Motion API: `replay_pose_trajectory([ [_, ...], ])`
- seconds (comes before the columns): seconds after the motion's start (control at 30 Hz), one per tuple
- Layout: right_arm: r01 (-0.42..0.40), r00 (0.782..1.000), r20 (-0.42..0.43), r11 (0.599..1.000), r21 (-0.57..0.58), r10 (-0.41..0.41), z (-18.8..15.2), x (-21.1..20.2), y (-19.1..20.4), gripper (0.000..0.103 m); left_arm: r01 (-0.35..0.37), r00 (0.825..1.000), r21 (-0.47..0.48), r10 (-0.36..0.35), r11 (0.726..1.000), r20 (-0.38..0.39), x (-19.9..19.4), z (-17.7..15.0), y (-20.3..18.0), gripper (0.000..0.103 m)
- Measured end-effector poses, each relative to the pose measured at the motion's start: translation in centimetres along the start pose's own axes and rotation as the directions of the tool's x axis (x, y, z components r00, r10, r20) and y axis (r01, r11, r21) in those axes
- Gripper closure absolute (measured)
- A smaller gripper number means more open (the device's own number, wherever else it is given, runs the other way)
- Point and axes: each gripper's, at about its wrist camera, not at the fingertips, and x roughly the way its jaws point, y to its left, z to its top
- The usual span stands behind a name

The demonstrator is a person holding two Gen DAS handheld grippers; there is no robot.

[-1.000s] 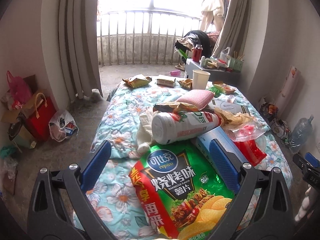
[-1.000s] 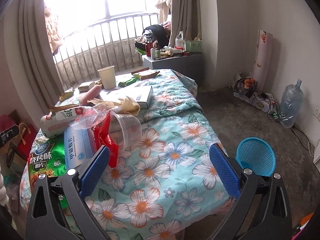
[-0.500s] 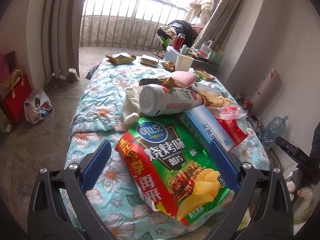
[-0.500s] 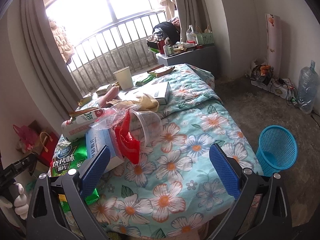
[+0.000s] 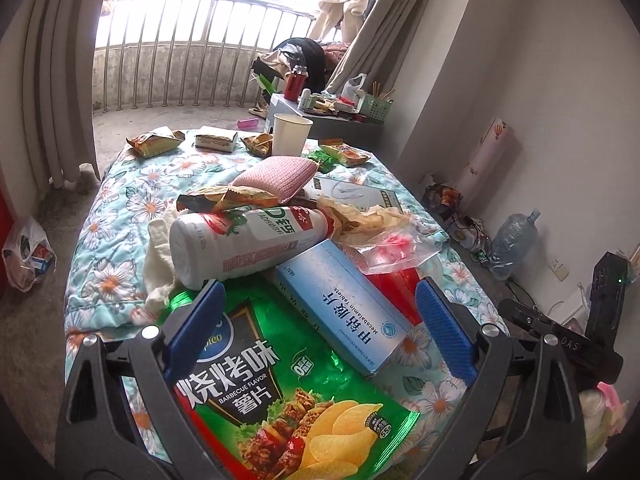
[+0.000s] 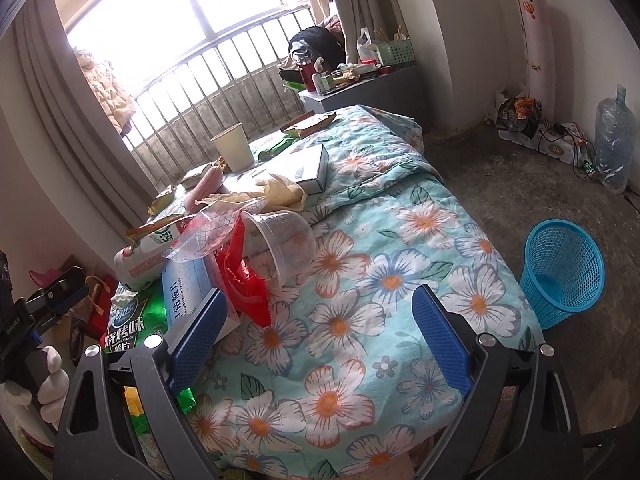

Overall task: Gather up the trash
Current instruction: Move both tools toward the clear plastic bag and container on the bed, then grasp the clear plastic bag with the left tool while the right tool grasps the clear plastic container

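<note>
Trash lies piled on a bed with a floral quilt (image 6: 400, 240). My left gripper (image 5: 320, 320) is open and empty, just above a green chips bag (image 5: 280, 380) and a pale blue medicine box (image 5: 344, 304). Behind them lie a white drink bottle (image 5: 248, 244), a clear plastic bag (image 5: 392, 248) and a red wrapper (image 5: 400, 284). My right gripper (image 6: 318, 328) is open and empty over the quilt, right of the red wrapper (image 6: 244, 276) and a clear plastic cup (image 6: 280, 244). A blue mesh waste basket (image 6: 564, 272) stands on the floor at the right.
A paper cup (image 5: 290, 134), snack wrappers (image 5: 154, 142), a pink pouch (image 5: 276, 174) and a white box (image 6: 308, 168) lie further up the bed. A cluttered bedside table (image 6: 360, 88) stands by the window. A water jug (image 6: 614, 140) and cables lie along the right wall.
My left gripper has moved forward and lower over the chips bag, toward the blue box. My right gripper has moved closer to the bed; the blue basket now sits further right.
</note>
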Motion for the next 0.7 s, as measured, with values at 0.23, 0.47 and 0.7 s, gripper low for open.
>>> replay_pose_trajectory([
  [0.23,-0.041,0.999,0.025,0.999,0.026,0.04,0.6,0.4,0.1,0.012,-0.018,1.0,0.063,0.019,0.998,-0.017,1.3,1.0,-1.3,0.011],
  [0.47,-0.05,0.999,0.019,0.997,0.051,0.049,0.7,0.8,-1.2,0.015,-0.038,0.999,0.153,0.039,0.987,-0.002,2.0,1.2,-4.0,0.012],
  [0.7,-0.043,0.999,0.021,0.996,0.072,0.042,0.9,1.2,-2.7,0.019,-0.073,0.997,0.296,0.074,0.952,0.009,3.2,1.4,-6.6,0.024],
])
